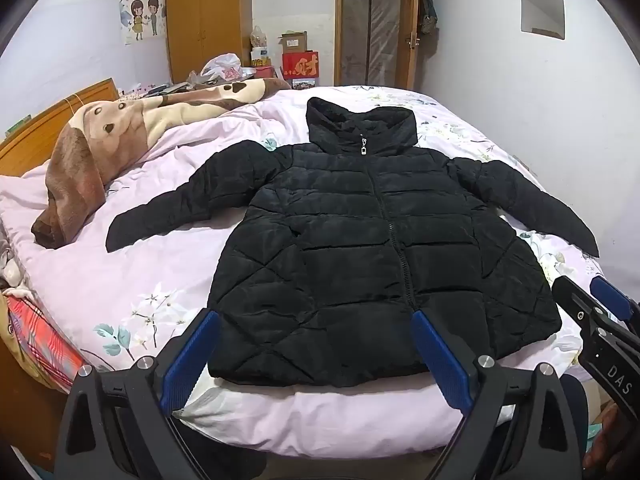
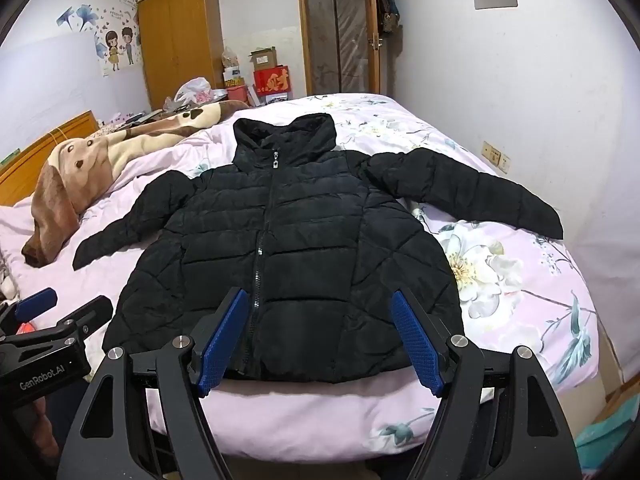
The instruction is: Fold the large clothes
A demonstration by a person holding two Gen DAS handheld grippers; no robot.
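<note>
A black puffer jacket [image 1: 376, 240] lies face up and zipped on the bed [image 1: 140, 280], hood away from the viewer, hem near the bed's front edge, both sleeves spread wide. The left tongs [image 1: 316, 350] hang released just before the hem, holding nothing, and the right tongs [image 2: 320, 336] are likewise spread wide and empty over the hem's middle. Nothing appears folded yet, so the step in hand is likely the first fold. To do it well, each tong should probably take a sleeve near the cuff, the left sleeve [image 1: 168, 212] and the right sleeve [image 2: 480, 192], pinching through the padding firmly since slick quilted fabric may slip, then lay them across the chest flat, pressing trapped air out so the bulk does not spring back.
</note>
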